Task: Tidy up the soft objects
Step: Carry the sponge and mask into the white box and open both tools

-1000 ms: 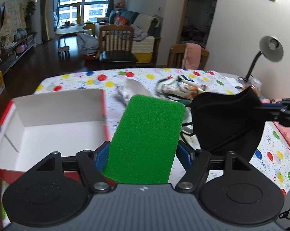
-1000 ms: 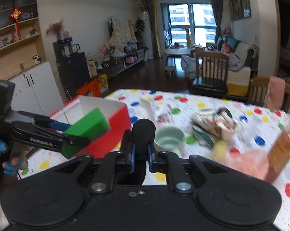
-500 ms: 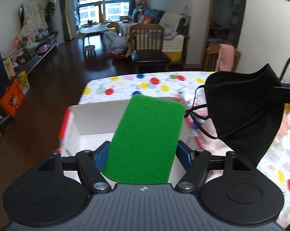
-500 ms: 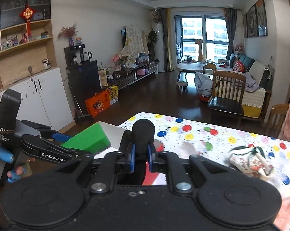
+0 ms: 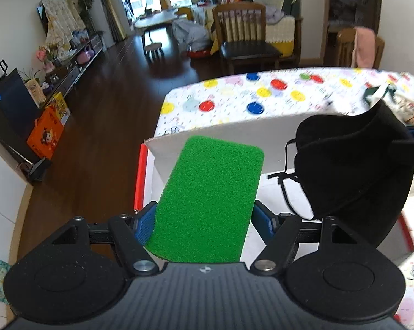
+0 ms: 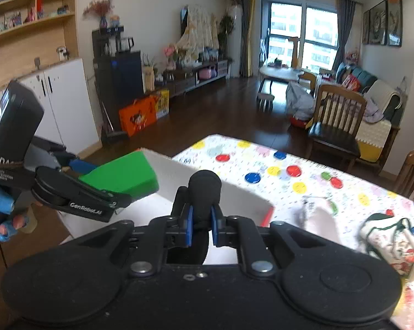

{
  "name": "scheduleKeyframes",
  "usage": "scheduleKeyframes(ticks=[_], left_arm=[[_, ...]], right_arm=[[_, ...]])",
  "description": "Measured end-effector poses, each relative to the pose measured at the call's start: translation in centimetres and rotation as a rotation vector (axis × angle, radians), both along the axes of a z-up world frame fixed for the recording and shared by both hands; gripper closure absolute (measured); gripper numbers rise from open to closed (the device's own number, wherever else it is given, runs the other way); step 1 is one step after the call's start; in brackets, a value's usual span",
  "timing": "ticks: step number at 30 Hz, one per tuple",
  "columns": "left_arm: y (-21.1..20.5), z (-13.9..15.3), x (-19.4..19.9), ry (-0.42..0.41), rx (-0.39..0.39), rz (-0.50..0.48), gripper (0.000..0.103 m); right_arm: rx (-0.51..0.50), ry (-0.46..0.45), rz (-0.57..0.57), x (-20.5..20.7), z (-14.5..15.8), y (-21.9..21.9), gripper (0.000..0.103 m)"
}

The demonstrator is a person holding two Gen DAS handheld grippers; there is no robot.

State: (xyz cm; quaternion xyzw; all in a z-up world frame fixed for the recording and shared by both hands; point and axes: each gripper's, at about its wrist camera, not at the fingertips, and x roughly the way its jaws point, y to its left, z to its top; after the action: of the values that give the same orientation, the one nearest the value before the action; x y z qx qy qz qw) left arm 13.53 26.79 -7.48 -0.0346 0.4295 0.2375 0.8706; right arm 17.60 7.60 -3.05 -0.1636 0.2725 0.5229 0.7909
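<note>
The white box (image 5: 275, 148) sat right below both my grippers. My left gripper (image 5: 204, 217) squeezed the green sponge (image 5: 209, 203), which pointed long-ways into it. My right gripper (image 6: 201, 220) pinched the black mask (image 5: 352, 170) beside it.

1. Sponge (image 5: 209, 206) is bright green.
2. Face mask (image 5: 352, 170) is plain black.
3. Box (image 5: 234, 137) is white inside with red edges.
4. Bench (image 5: 234, 96) cover is white with red, yellow and blue dots.
</note>
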Motion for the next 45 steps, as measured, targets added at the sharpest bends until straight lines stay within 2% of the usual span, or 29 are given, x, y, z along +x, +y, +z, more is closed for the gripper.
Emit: scheduleKeyframes(ticks=[11,17,21,29,32,38,45], left_arm=[[2.8,-4.4,4.4,0.167,-0.017,0.006,0.031],[3.0,-6.4,6.3,0.232,0.007,-0.008,0.030],[2.9,-7.4,7.2,0.273,-0.018,-0.015,0.030],[3.7,-8.1,7.5,0.304,-0.103,0.027,0.029],[3.3,-8.3,7.5,0.311,-0.096,0.021,0.028],[3.2,-8.3,7.4,0.299,-0.102,0.030,0.023],[3.1,-7.8,7.1,0.285,-0.092,0.032,0.022]], right_arm=[[-0.128,0.034,-0.013,-0.2,-4.7,5.4,0.090],[-0.196,0.051,-0.006,-0.5,-6.5,6.4,0.090],[-0.222,0.062,-0.008,-0.6,-7.0,6.8,0.088],[-0.222,0.134,-0.021,-0.5,-7.1,6.4,0.077],[-0.215,0.139,-0.020,-0.7,-6.9,6.1,0.068],[-0.192,0.145,-0.020,-1.1,-6.2,5.5,0.056],[-0.145,0.146,-0.015,-1.6,-4.7,4.3,0.048]])
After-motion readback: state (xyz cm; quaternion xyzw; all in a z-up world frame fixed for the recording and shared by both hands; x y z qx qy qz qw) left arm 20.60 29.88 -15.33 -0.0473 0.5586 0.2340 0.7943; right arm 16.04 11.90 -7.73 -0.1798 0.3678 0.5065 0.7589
